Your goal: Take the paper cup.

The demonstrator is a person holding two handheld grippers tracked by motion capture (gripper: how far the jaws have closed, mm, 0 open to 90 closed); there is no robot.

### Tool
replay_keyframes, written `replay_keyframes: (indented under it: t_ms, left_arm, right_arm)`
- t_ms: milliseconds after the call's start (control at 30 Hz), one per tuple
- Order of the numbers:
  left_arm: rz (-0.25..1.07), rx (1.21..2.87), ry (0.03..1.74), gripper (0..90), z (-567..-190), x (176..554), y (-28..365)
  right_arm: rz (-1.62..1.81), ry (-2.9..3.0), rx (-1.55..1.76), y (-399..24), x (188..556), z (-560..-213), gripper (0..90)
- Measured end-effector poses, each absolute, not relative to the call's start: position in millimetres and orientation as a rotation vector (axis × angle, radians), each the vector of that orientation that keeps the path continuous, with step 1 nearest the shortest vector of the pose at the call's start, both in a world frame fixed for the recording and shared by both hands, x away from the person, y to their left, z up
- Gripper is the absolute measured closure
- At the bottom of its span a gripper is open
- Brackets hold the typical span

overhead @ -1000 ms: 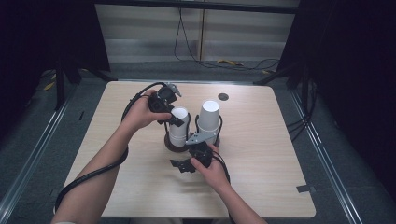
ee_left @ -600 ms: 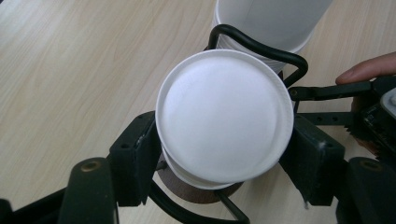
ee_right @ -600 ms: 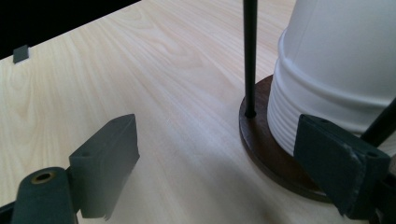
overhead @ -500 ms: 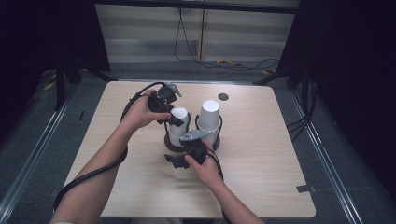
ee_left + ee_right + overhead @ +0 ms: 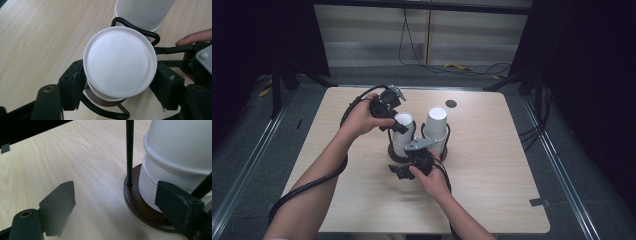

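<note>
Paper cup (image 5: 120, 62), light and easily crushed, is pinched at its upper wall by the left gripper (image 5: 120, 92); right gripper (image 5: 120, 207), jaws spread and just closing, flanks the holder's wooden base (image 5: 142, 207).

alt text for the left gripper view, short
The left tongs clamp the top white paper cup of an upside-down stack in a black wire holder on a wooden table. A second cup stack stands behind.

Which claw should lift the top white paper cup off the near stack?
Left. Its claw already clamps that upturned white paper cup; the right claw, jaws just closing around nothing, sits low by the round dark wooden base.
</note>
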State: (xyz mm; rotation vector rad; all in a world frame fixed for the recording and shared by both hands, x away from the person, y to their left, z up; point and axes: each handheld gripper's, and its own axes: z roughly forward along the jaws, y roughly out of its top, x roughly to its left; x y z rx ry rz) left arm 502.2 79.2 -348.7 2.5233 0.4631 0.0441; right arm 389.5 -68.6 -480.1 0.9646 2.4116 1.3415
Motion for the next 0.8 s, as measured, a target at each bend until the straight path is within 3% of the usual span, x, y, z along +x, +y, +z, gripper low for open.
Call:
replay_keyframes:
  t_ms: [800]
  left_arm:
    - [0.049,2.518,0.477,33.0,-316,504,83]
  right_arm:
    - [1.321,2.398,0.976,-75,389,-482,14.7]
